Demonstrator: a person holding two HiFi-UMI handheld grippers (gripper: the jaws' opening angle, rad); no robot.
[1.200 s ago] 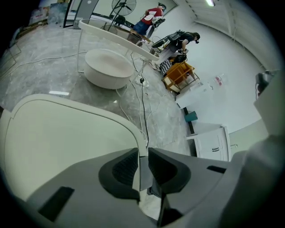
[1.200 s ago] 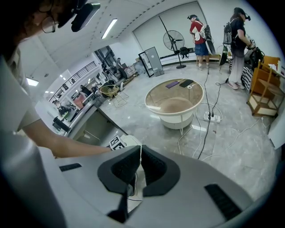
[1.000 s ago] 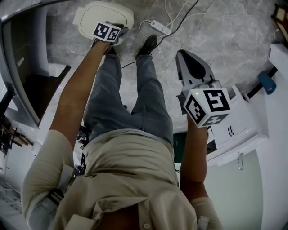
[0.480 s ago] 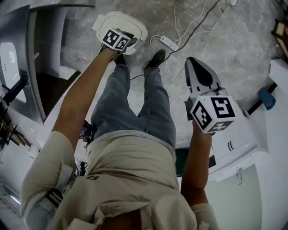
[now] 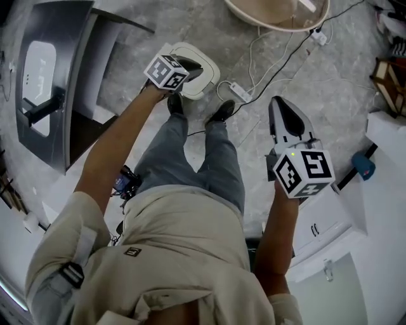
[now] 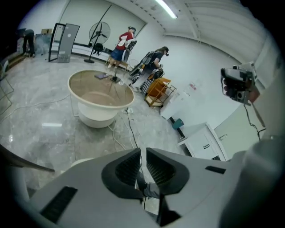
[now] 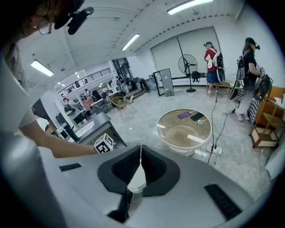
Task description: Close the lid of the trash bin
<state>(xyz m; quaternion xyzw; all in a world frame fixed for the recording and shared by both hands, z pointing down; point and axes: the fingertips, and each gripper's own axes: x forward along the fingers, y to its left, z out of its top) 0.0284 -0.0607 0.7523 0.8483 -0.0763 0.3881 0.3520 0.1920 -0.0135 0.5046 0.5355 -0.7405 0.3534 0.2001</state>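
1. Floor [image 5: 342, 70]: grey veined stone, polished, fills the head view.
2. Desk [image 5: 89, 70]: dark sheet-metal top, square-edged, upper left of the head view.
3. Round stand [image 5: 254, 16]: cream shell with a clear top, at the top edge. I did not have it in frame a second ago, as the view has pulled back.
4. Cabinet [image 5: 327, 222]: white, flat-panelled, lower right.
5. Bin [image 5: 206, 84]: white plastic with rounded corners, seen from above on the floor, upper middle of the head view, just past the shoes. Its lid [image 5: 191, 52] lies flat and flush in the rim. I judge it closed and the task as good as done.
6. Left tool [image 6: 143, 152]: grey moulded shell with ribbed black pads. It sits over the bin in the head view but has lifted well clear of it in the last second. Its jaws have just been closing and now stand a narrow slit apart, with nothing between them.
7. Right tool [image 7: 140, 149]: same build, right of centre in the head view, also raised. Its tips are pressed together and it holds nothing.
8. Power strip [image 5: 236, 91]: white plastic bar with loose trailing cords, right of the bin.

I read both lifts as a withdrawal. I see nothing left to handle.
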